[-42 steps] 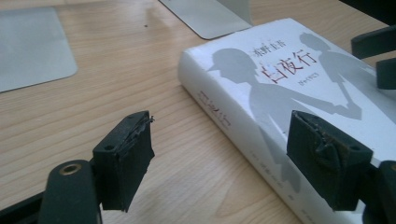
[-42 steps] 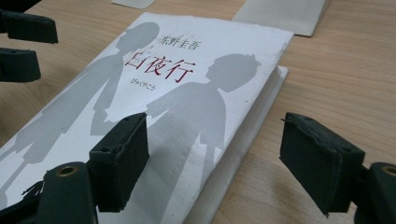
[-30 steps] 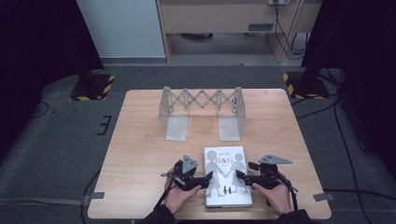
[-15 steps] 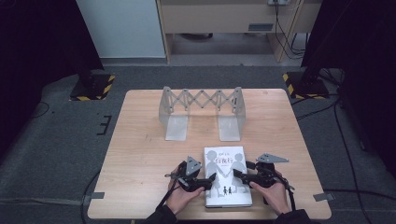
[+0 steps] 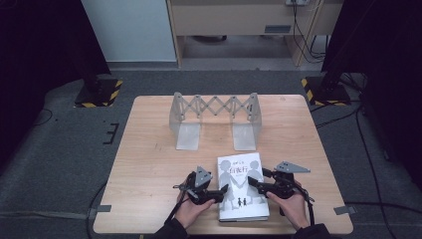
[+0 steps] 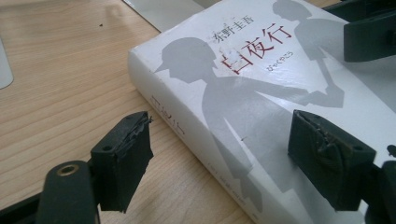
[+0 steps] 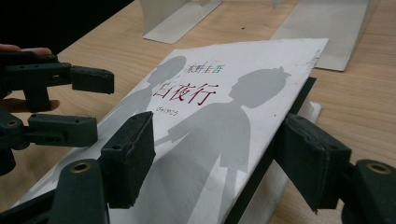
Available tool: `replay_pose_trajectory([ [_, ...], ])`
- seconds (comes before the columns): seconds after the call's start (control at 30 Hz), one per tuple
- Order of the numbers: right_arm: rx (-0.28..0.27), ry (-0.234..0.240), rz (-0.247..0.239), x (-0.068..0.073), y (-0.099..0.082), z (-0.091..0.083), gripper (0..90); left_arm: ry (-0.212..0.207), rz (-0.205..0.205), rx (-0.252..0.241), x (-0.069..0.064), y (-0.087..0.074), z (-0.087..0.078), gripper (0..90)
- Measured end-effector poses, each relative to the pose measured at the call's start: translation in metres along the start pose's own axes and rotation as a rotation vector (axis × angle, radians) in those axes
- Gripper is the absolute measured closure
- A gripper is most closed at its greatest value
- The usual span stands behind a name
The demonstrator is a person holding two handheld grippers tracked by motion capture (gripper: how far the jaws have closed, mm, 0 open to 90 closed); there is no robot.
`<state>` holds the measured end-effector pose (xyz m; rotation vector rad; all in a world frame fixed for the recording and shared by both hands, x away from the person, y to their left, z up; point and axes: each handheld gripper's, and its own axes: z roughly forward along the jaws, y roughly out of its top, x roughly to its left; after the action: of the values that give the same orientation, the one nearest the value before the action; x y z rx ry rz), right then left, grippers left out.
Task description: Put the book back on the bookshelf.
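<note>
Wooden table (image 5: 149,164), dark grey carpet around it. Folding metal book rack (image 5: 215,110) at the far middle; bare wood either side. White book (image 5: 241,186) flat near the front edge. Left gripper (image 5: 222,191): jaws apart, just been opening, straddling the spine edge, not pressing. Right gripper (image 5: 253,182): jaws apart astride the lifted front cover's edge, no grip.

Grey accordion-style book rack (image 5: 215,119) upright on the wooden table (image 5: 149,164), far side.
</note>
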<state>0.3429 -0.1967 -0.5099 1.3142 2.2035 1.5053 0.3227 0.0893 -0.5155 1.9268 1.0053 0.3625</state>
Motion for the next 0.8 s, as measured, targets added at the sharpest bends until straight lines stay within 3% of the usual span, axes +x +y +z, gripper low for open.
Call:
replay_pose_trajectory([
  [0.1, 0.001, 0.0, 0.007, 0.001, 0.002, 0.002, 29.0, -0.009, -0.014, 0.004, 0.003, -0.001, -0.001, 20.5],
  [0.8, -0.061, 0.062, 0.06, 0.009, 0.013, 0.016, 26.1, 0.001, 0.001, -0.002, 0.009, -0.004, -0.004, 14.7],
])
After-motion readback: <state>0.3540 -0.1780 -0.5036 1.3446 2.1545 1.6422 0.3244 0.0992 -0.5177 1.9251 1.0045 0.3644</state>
